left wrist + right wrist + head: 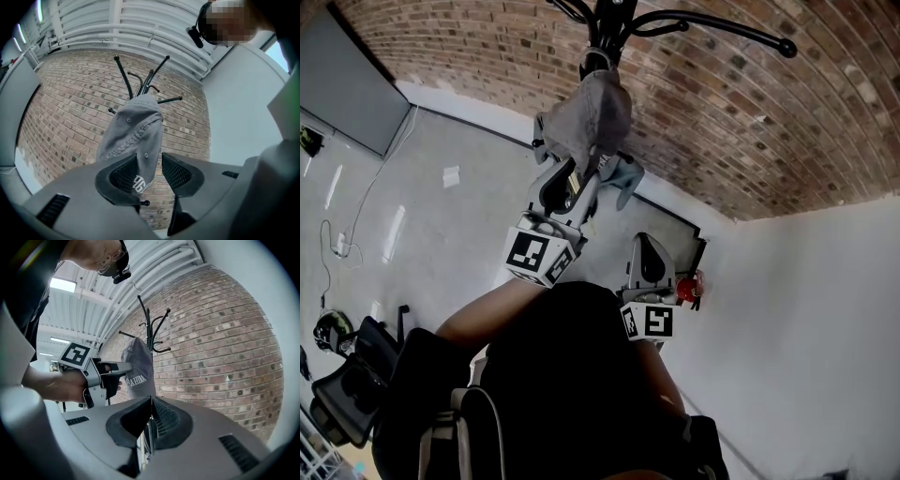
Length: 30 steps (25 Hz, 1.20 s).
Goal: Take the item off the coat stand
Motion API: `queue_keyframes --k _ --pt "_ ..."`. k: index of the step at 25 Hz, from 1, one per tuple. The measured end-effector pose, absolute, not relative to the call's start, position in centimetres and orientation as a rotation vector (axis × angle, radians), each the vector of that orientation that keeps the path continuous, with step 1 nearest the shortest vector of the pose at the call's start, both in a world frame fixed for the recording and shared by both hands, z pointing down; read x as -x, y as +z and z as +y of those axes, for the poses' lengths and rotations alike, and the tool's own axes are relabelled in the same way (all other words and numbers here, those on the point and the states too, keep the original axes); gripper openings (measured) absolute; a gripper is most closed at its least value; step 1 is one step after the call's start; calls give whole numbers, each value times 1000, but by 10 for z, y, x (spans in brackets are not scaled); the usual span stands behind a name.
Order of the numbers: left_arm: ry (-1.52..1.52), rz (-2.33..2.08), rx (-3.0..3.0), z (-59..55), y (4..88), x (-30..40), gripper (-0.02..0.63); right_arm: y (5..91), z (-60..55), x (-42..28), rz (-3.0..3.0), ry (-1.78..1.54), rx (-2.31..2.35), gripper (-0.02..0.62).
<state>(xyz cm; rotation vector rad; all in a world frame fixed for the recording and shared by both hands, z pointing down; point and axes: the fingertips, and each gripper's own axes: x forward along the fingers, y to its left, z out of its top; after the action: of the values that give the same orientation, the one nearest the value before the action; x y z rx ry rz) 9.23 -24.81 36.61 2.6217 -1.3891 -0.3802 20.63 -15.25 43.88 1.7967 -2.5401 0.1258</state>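
A grey cap (592,117) hangs on a black coat stand (712,28) in front of a brick wall. My left gripper (581,169) reaches up to the cap's lower edge. In the left gripper view the cap (133,136) hangs down between the jaws of the left gripper (152,171), which stand open; a gap shows beside the right pad. The right gripper (649,253) is lower and to the right, away from the cap. In its own view the right gripper (151,420) is shut with nothing in it, and the cap (139,364) and left gripper (117,369) are ahead.
The brick wall (750,131) stands behind the stand, with a white wall (806,309) to the right. A dark office chair (352,375) and cables (337,244) are on the grey floor at the left. A small red object (689,286) is near the right gripper.
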Motion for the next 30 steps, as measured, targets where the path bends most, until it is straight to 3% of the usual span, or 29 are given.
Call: queue_keyframes --k 13,22,30 --pt "-412 -1489 -2577 -265 357 -85 160 440 -151 -205 -2582 127 -1741 20" --pt "-453 -1479 -2556 -257 354 -78 52 440 -147 -204 -2587 125 -1734 20" --pt "-511 -1451 -2560 -240 340 -68 41 438 -140 -191 -2614 122 -1713 20"
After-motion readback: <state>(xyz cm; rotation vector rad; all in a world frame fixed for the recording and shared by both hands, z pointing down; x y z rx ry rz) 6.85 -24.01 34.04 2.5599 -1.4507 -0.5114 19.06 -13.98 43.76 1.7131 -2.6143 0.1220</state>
